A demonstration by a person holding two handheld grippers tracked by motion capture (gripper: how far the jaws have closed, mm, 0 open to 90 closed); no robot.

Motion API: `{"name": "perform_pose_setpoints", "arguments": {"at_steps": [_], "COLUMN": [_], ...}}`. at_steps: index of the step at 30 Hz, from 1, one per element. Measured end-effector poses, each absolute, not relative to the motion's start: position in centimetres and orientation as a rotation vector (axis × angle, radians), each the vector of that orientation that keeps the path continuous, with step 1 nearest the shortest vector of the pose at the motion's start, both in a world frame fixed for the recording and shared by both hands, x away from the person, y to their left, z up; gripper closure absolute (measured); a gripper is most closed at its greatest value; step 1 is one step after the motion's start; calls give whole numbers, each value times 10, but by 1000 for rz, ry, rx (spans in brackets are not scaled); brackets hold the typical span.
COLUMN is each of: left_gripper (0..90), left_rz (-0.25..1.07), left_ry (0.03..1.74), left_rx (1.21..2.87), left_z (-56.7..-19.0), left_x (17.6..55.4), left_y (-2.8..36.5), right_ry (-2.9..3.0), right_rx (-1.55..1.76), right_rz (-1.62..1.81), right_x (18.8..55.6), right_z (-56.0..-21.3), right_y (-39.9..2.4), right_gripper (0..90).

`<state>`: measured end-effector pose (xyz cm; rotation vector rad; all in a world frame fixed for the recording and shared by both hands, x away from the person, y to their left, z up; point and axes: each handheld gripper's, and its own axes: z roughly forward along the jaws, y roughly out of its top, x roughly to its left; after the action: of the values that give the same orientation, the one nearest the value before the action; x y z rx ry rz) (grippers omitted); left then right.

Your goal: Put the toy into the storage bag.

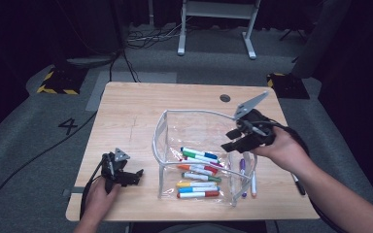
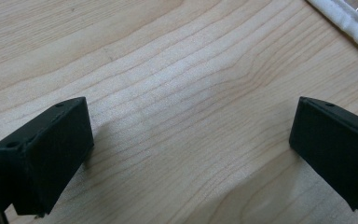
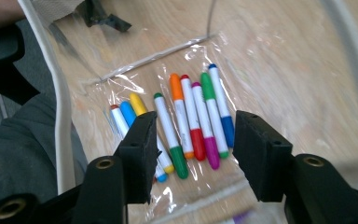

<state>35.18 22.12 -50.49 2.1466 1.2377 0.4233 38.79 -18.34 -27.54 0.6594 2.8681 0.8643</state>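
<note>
**Here: markers in a clear pouch, right gripper above**

Coloured markers (image 1: 199, 172) lie side by side inside a transparent pouch (image 1: 164, 127) on the tabletop (image 1: 126, 111). The right gripper (image 1: 230, 140) hovers over them, jaws apart and empty. The left gripper (image 1: 135, 175) rests on bare wood, jaws wide apart.

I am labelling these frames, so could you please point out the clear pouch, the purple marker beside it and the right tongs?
clear pouch (image 1: 161, 127), high view, white rim.
purple marker (image 1: 242, 167), high view, barrel.
right tongs (image 3: 193, 147), right gripper view, between the tips.
</note>
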Motion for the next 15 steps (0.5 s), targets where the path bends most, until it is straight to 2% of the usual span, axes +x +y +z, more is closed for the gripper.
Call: {"name": "perform_pose_setpoints", "arguments": {"at_steps": [8,15], "left_gripper": [0,0], "left_rz": [423,425], "left_ry": [1238,1237], "left_rx": [2146,2145], "left_z": [-505,-505], "left_x": [352,352], "left_y": [221,221], "right_ry": [2718,2570], "right_rx": [836,1096], "right_rz": [934,900], "right_x": [380,377], "right_z": [-268,-292], "right_y": [-259,-329], "right_gripper": [517,513]}}
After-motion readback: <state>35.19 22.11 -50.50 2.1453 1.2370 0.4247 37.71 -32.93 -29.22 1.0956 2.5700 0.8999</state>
